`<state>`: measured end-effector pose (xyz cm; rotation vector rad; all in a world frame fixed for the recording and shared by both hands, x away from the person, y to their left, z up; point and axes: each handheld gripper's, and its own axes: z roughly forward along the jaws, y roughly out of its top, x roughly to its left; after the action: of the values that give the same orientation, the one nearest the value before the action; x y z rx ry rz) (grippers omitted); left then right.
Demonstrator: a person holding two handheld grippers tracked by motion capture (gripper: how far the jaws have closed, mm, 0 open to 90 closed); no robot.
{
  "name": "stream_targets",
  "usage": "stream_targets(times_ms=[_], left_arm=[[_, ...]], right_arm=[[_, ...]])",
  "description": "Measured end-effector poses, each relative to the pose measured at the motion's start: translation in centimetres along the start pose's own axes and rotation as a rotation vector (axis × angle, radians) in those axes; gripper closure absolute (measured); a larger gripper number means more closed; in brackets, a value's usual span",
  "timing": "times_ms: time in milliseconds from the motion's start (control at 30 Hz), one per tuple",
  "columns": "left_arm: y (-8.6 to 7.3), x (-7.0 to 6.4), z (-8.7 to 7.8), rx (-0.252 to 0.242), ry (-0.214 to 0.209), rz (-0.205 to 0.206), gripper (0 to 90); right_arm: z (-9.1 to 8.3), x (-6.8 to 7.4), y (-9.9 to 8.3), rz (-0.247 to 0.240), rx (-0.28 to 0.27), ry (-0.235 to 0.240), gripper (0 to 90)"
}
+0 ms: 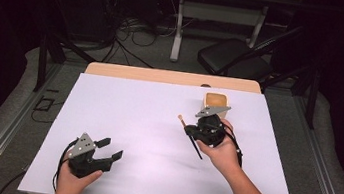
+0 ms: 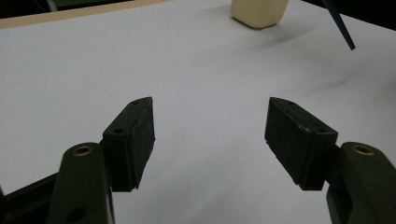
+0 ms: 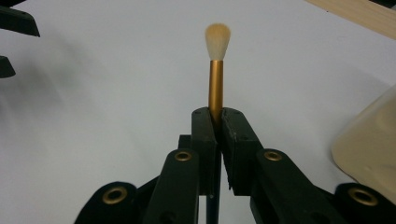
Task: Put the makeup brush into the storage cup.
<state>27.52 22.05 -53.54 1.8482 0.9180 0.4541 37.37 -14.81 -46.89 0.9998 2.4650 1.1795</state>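
Observation:
My right gripper (image 3: 218,116) is shut on a paintbrush (image 3: 215,79) by its gold ferrule, and the pale bristle tip points away from the jaws. In the high view the right gripper (image 1: 190,131) holds the paintbrush (image 1: 184,124) above the white sheet, with the dark handle trailing toward the person. A cream cup (image 1: 215,101) stands just behind that hand. My left gripper (image 1: 110,148) hovers near the front left of the sheet, open, with nothing between its jaws (image 2: 210,135). From there the cup (image 2: 259,11) sits far ahead and the brush handle's end (image 2: 343,28) shows at the upper right.
A large white sheet (image 1: 145,134) covers the wooden table (image 1: 113,70). The cup's side (image 3: 369,140) is close on the right of the right gripper's jaws. A black chair (image 1: 233,59) and cables lie on the floor beyond the table.

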Motion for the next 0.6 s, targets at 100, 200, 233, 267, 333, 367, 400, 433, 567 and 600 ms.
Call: stream_targets(times_ms=[100, 200, 233, 267, 333, 367, 400, 433, 567, 600], left_arm=[[0.0, 0.0, 0.0, 0.002, 0.002, 0.008, 34.5], [0.1, -0.2, 0.0, -0.008, 0.004, 0.020, 35.2], [0.1, -0.3, 0.0, -0.012, 0.005, 0.020, 35.3], [0.1, -0.3, 0.0, -0.017, 0.008, 0.023, 35.4], [0.2, -0.4, 0.0, -0.015, 0.011, 0.035, 35.6], [0.2, -0.4, 0.0, -0.016, 0.010, 0.034, 35.8], [0.2, -0.4, 0.0, -0.017, 0.010, 0.033, 35.9], [0.2, -0.4, 0.0, -0.021, 0.009, 0.031, 35.9], [0.2, -0.3, 0.0, -0.021, 0.012, 0.018, 36.0], [0.2, -0.2, 0.0, -0.015, 0.017, 0.019, 36.1]], right_arm=[[-0.1, 0.1, -0.2, 0.003, -0.019, 0.000, 83.8], [-0.2, 0.2, -0.4, 0.007, -0.033, 0.003, 83.8], [-0.2, 0.2, -0.5, 0.010, -0.042, 0.003, 83.8], [-0.2, 0.2, -0.6, 0.012, -0.044, 0.006, 83.8], [-0.1, 0.3, -0.8, 0.019, -0.056, 0.009, 83.8], [-0.1, 0.3, -1.0, 0.021, -0.060, 0.011, 83.8], [-0.1, 0.4, -1.0, 0.020, -0.063, 0.010, 83.8], [-0.1, 0.4, -1.0, 0.020, -0.063, 0.010, 83.8], [-0.2, 0.4, -1.3, 0.031, -0.067, 0.017, 83.8], [-0.2, 0.4, -1.3, 0.032, -0.073, 0.017, 83.8]])
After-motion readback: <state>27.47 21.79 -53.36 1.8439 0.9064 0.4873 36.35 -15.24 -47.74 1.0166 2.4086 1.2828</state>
